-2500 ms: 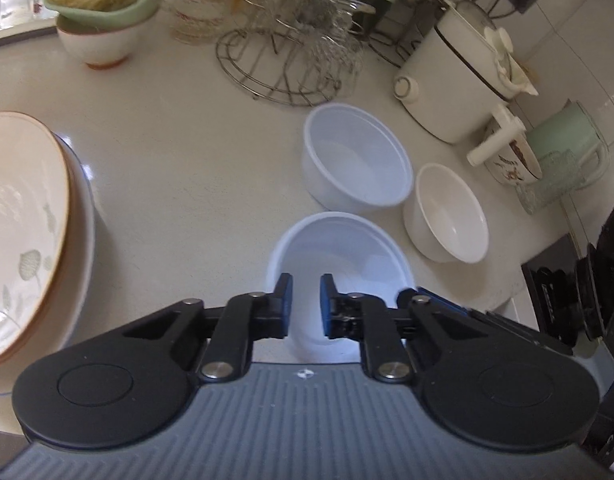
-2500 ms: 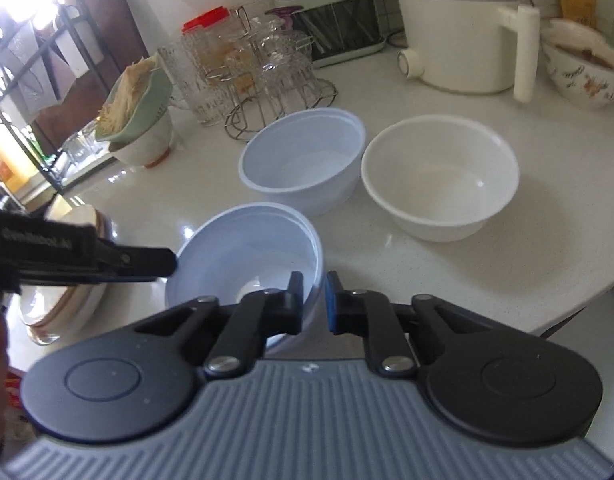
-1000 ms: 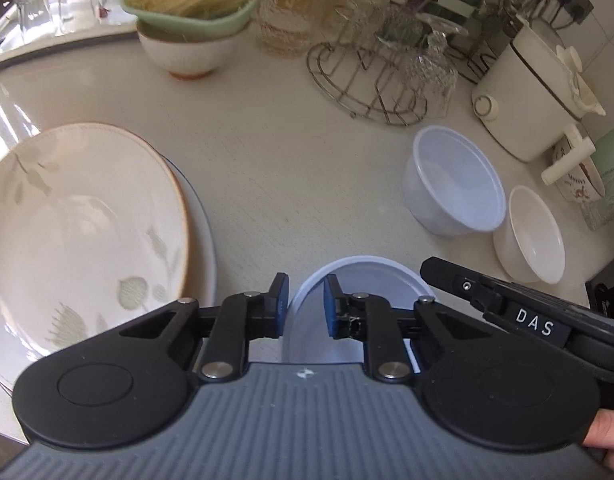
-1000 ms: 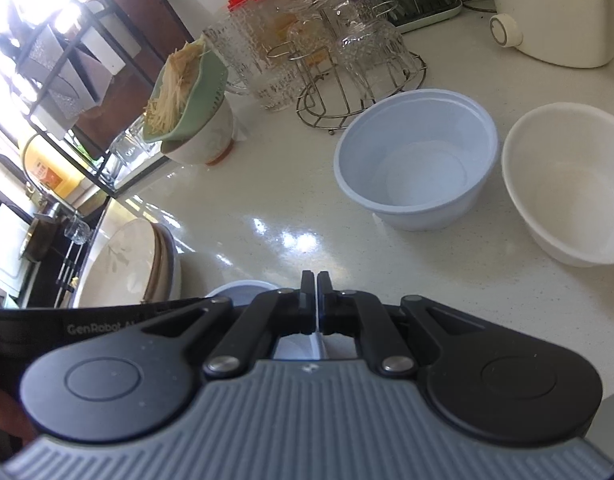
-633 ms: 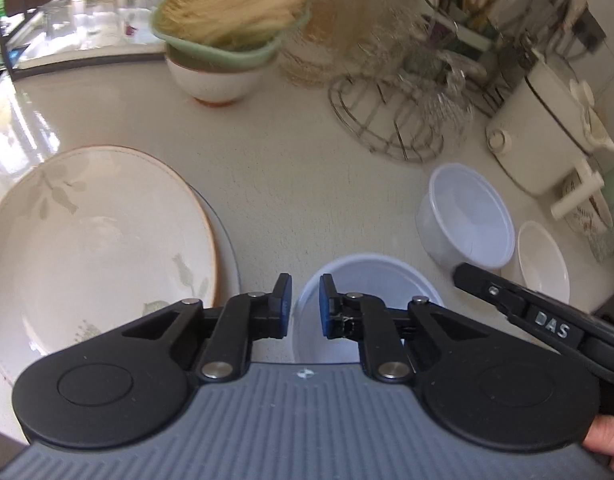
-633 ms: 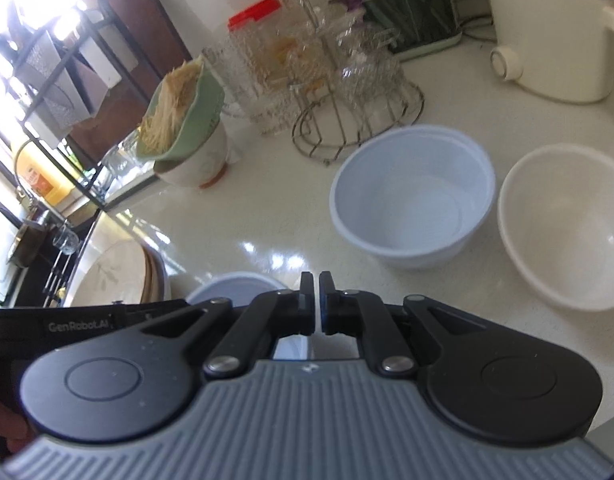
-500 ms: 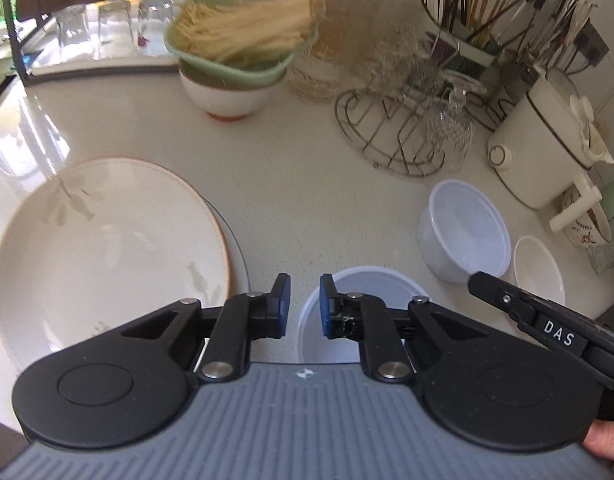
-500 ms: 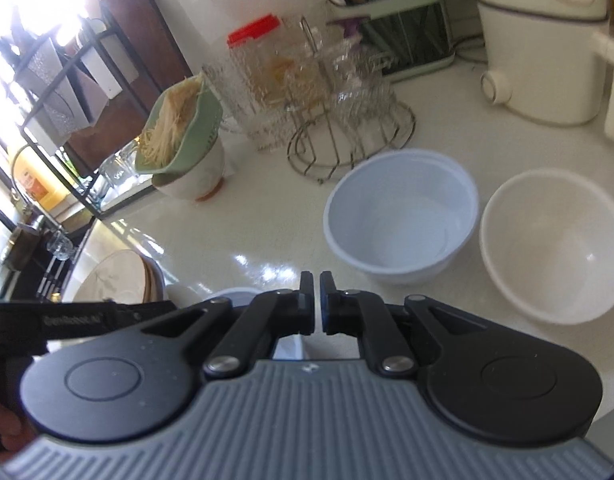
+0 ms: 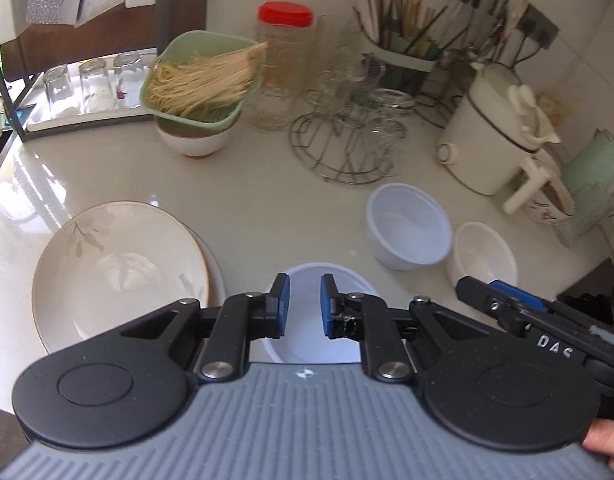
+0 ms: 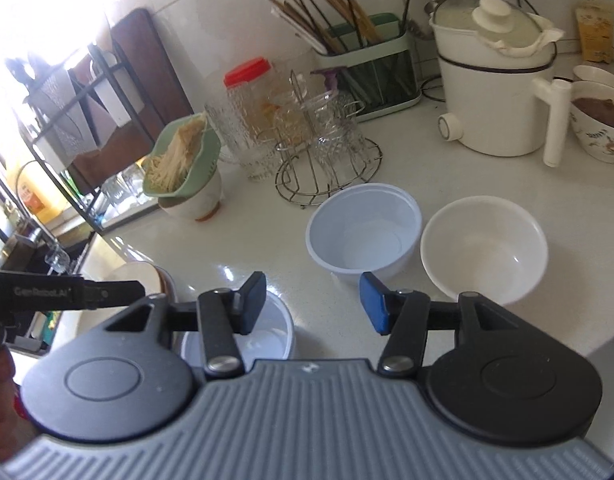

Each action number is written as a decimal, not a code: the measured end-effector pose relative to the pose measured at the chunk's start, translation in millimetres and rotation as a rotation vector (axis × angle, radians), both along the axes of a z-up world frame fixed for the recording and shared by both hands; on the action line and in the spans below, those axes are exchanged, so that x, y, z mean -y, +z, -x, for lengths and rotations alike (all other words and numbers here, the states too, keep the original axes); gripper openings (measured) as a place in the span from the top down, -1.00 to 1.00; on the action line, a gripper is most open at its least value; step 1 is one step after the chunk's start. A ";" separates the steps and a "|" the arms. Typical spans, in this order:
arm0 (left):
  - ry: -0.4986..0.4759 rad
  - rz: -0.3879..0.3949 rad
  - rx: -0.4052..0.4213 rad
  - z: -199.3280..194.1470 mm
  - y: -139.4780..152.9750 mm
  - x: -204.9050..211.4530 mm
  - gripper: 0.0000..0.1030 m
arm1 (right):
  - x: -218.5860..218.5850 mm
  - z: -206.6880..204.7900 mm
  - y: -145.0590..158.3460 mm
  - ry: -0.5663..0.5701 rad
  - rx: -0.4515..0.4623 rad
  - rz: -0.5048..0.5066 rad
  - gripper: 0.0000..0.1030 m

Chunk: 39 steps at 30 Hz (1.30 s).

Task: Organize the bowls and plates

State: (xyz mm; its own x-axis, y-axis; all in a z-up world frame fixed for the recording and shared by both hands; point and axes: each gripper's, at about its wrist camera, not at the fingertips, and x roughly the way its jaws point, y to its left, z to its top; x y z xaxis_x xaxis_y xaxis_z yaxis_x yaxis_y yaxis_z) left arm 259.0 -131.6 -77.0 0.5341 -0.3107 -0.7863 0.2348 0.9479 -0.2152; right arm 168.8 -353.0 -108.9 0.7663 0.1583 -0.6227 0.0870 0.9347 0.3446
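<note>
My right gripper (image 10: pixel 312 305): jaws wide apart, empty. My left gripper (image 9: pixel 303 305): jaws narrowly parted, gripping nothing. Plastic bowl (image 9: pixel 307 340) on counter (image 9: pixel 247 200) beneath; plates (image 9: pixel 119 264) at 9 o'clock, two bowls (image 9: pixel 411 228) at 2.

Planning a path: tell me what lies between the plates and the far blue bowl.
Bare counter, left wrist view, between plates and blue bowl.
</note>
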 end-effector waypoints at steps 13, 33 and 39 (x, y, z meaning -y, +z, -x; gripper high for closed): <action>-0.067 -0.006 -0.037 -13.5 -7.5 31.7 0.28 | 17.7 17.3 0.0 -0.111 -0.011 -0.031 -0.07; -0.120 0.019 -0.052 -119.4 -40.4 76.4 -0.02 | 40.9 -39.7 -38.1 -0.249 -0.078 -0.210 -0.02; -0.144 0.019 -0.052 -137.7 -60.2 106.0 -0.02 | 47.9 -53.6 -59.8 -0.331 -0.117 -0.308 0.03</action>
